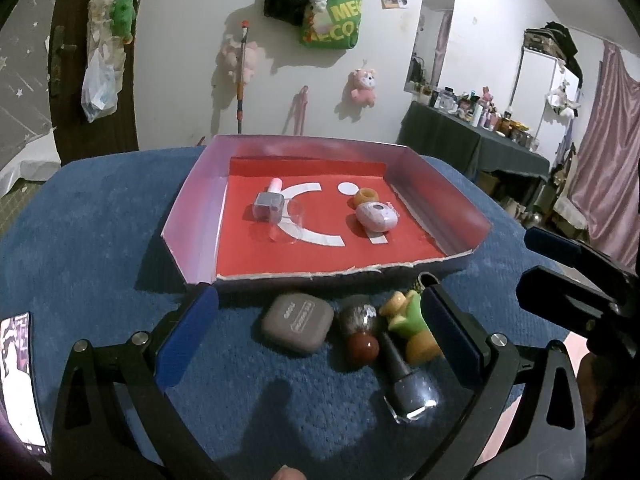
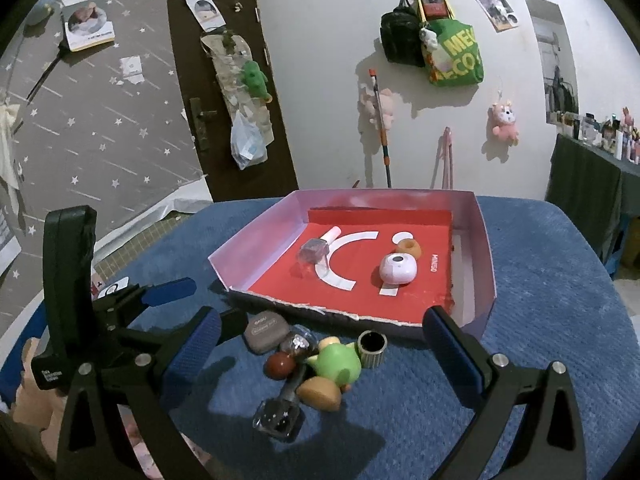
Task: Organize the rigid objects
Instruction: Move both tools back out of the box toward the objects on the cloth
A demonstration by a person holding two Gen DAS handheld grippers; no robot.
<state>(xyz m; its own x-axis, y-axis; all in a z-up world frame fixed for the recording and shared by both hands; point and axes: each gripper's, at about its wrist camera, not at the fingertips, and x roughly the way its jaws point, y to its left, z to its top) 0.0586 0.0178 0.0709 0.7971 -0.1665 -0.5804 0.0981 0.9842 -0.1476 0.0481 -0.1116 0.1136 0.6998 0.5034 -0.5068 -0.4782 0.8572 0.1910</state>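
A red-floored box (image 1: 440, 184) (image 2: 476, 248) stands on the blue cloth. In it lie a pale nail polish bottle (image 1: 269, 202) (image 2: 316, 250), a pink-white oval case (image 1: 377, 217) (image 2: 398, 269) and an orange ring (image 1: 366, 197) (image 2: 409, 247). In front of the box lie a grey case (image 1: 298, 324) (image 2: 266, 330), a red ball (image 1: 362, 350) (image 2: 280, 365), a green-and-tan figure (image 1: 408, 324) (image 2: 334, 368), a dark nail polish bottle (image 1: 408, 388) (image 2: 280, 412) and a ribbed ring (image 2: 372, 346). My left gripper (image 1: 320, 312) is open around these loose items. My right gripper (image 2: 320, 328) is open just above them.
A phone (image 1: 20, 376) lies at the table's left edge. The right gripper's fingers (image 1: 560, 276) show at the right of the left wrist view. A dresser with several bottles (image 1: 480, 120) stands behind on the right. A door (image 2: 224, 80) is at the back left.
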